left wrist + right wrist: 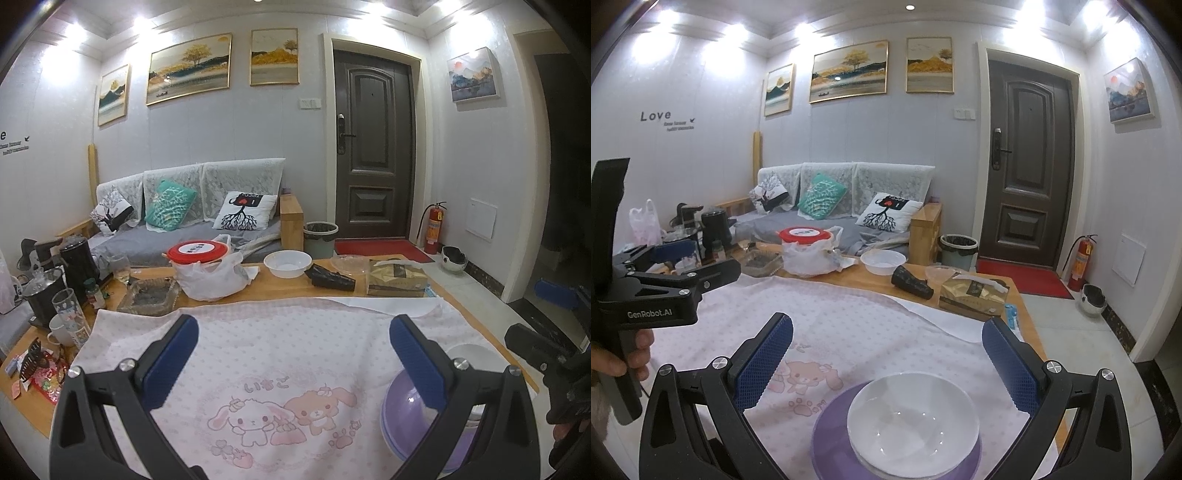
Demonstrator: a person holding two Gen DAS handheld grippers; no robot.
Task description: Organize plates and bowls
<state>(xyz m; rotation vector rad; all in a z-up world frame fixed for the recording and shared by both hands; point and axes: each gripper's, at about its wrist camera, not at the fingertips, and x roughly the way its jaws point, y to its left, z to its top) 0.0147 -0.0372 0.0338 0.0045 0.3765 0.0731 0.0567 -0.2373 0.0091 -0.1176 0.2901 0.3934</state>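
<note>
White glossy bowl: nested in the round purple plastic bowl, near right of the tabletop, stacked to save room.
Right claw: wide open, empty, above the stack.
Left claw: wide open, empty, over the pink cartoon-print cloth.

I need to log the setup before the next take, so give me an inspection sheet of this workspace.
Surface: wooden table under a pink cartoon cloth.
Job's things: white bowl nested in purple bowl; another white bowl at the far edge.
Clutter: tissue box, red-lidded tub, kettle.
Grippers: left gripper and right gripper open, empty.
Cables: nothing seen.
Surroundings: sofa, door, fire extinguisher.
</note>
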